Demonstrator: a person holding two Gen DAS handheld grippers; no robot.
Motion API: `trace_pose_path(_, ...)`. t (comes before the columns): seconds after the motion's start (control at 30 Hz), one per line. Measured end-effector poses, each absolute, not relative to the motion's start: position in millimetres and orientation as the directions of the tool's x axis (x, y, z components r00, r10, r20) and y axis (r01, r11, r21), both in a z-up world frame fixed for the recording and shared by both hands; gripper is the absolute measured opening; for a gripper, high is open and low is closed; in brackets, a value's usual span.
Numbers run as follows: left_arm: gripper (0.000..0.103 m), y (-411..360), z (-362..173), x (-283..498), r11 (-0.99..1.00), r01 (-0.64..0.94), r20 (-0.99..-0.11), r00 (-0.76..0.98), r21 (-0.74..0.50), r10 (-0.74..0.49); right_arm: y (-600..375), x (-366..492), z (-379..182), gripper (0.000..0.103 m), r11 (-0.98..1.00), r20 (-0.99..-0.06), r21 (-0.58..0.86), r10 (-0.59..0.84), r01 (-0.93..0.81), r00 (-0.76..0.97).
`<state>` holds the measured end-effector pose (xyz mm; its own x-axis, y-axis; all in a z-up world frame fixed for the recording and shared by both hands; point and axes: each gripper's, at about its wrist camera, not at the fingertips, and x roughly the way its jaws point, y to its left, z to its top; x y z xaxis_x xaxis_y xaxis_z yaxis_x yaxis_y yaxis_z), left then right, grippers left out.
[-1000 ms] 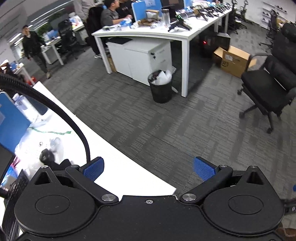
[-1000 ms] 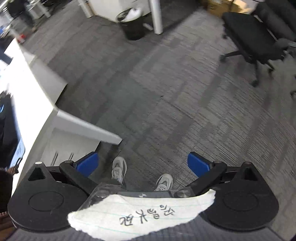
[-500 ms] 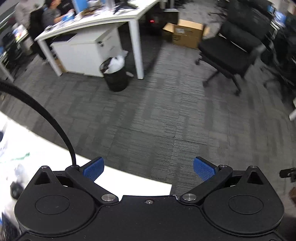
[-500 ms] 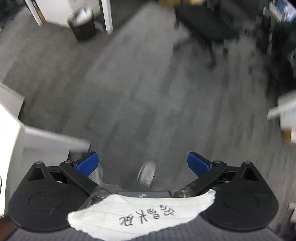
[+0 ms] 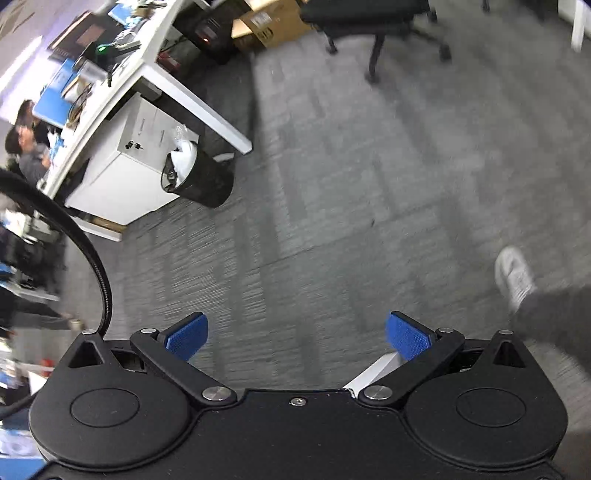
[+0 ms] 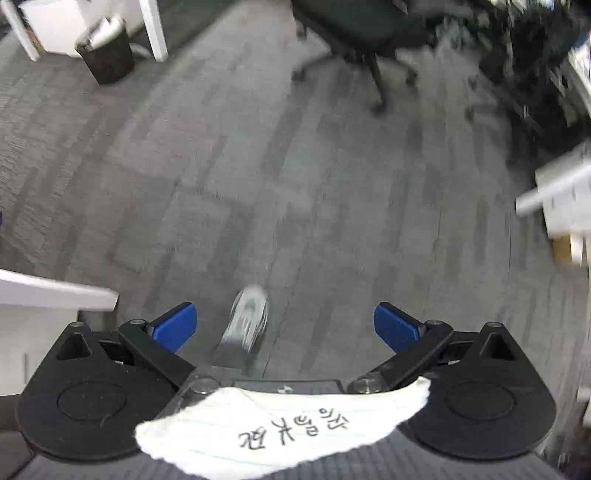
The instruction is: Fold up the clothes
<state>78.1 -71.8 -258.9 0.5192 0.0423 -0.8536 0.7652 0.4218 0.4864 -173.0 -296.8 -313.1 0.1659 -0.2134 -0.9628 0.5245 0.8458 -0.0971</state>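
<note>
No clothes show in either view. My left gripper [image 5: 295, 334] is open and empty, its blue pads wide apart over grey carpet. My right gripper [image 6: 284, 326] is open and empty too, held over the carpet above a person's grey shoe [image 6: 247, 319]. A torn paper note [image 6: 284, 428] with handwriting is stuck on the right gripper's body. Both views are blurred by motion.
A white desk [image 5: 166, 85] with a drawer cabinet [image 5: 122, 177] and a black bin [image 5: 195, 177] stands at the left. A black office chair [image 6: 362, 29] is ahead. A white table corner [image 6: 55, 295] is at the left, a shoe [image 5: 515, 277] at the right.
Both grippers have swung to the right, away from the white table and its clutter, and now face open carpet. The jaws stayed open. The person's foot has stepped forward.
</note>
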Motion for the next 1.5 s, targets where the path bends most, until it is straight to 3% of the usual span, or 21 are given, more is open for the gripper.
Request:
trace_pose_path(0.27, 0.102, -130, -251, 65, 0.570, 0.673, -0.846, 0.528, 0.471, 0.075, -376, -146, -321, 0.103, 0.904, -0.977, 0.128, 0.044, 0.409, 0.209)
trace_pose_path(0.4, 0.102, -132, -223, 74, 0.668, 0.550, -0.810, 0.571, 0.501, 0.138, -423, -122, -311, 0.103, 0.916, -0.979, 0.112, 0.036, 0.386, 0.200)
trace_pose_path(0.53, 0.102, -104, -184, 90, 0.782, 0.366, -0.773, 0.594, 0.504, 0.220, -441, -95, -283, 0.103, 0.955, -0.949, 0.078, -0.017, 0.286, 0.316)
trace_pose_path(0.63, 0.102, -59, -158, 89, 0.882, 0.194, -0.786, 0.561, 0.430, 0.259, -434, -70, -262, 0.103, 0.984, -0.907, 0.046, -0.032, 0.174, 0.419)
trace_pose_path(0.77, 0.102, 3, -144, 81, 0.949, -0.021, -0.828, 0.482, 0.315, 0.285, -409, -36, -230, 0.103, 0.997, -0.863, 0.068, 0.048, 0.021, 0.502)
trace_pose_path(0.93, 0.102, 68, -161, 66, 0.819, -0.021, -0.733, 0.433, 0.573, 0.524, -345, 2, -221, 0.103, 0.977, -0.835, 0.123, 0.196, -0.173, 0.514)
trace_pose_path(1.1, 0.102, 132, -180, 50, 0.597, 0.014, -0.553, 0.395, 0.802, 0.734, -264, 10, -214, 0.103, 0.927, -0.840, 0.149, 0.302, -0.344, 0.451)
trace_pose_path(1.27, 0.101, 194, -204, 47, 0.483, 0.072, -0.460, 0.453, 0.873, 0.764, -184, 3, -208, 0.103, 0.875, -0.848, 0.112, 0.331, -0.470, 0.415)
trace_pose_path(1.37, 0.081, 225, -216, 55, 0.491, 0.110, -0.476, 0.496, 0.864, 0.726, -138, 0, -198, 0.103, 0.870, -0.855, 0.088, 0.316, -0.484, 0.412)
trace_pose_path(1.4, 0.065, 236, -222, 59, 0.502, 0.141, -0.499, 0.498, 0.853, 0.709, -125, -2, -196, 0.103, 0.874, -0.858, 0.081, 0.306, -0.479, 0.413)
trace_pose_path(1.43, 0.030, 247, -228, 64, 0.527, 0.179, -0.539, 0.492, 0.831, 0.683, -111, -5, -194, 0.103, 0.880, -0.862, 0.077, 0.295, -0.469, 0.413)
trace_pose_path(1.47, 0.009, 257, -234, 70, 0.558, 0.218, -0.586, 0.482, 0.801, 0.652, -98, -8, -192, 0.103, 0.886, -0.867, 0.072, 0.282, -0.457, 0.410)
trace_pose_path(1.5, 0.004, 259, -238, 67, 0.601, 0.250, -0.636, 0.484, 0.759, 0.601, -85, -13, -189, 0.103, 0.893, -0.874, 0.067, 0.268, -0.445, 0.405)
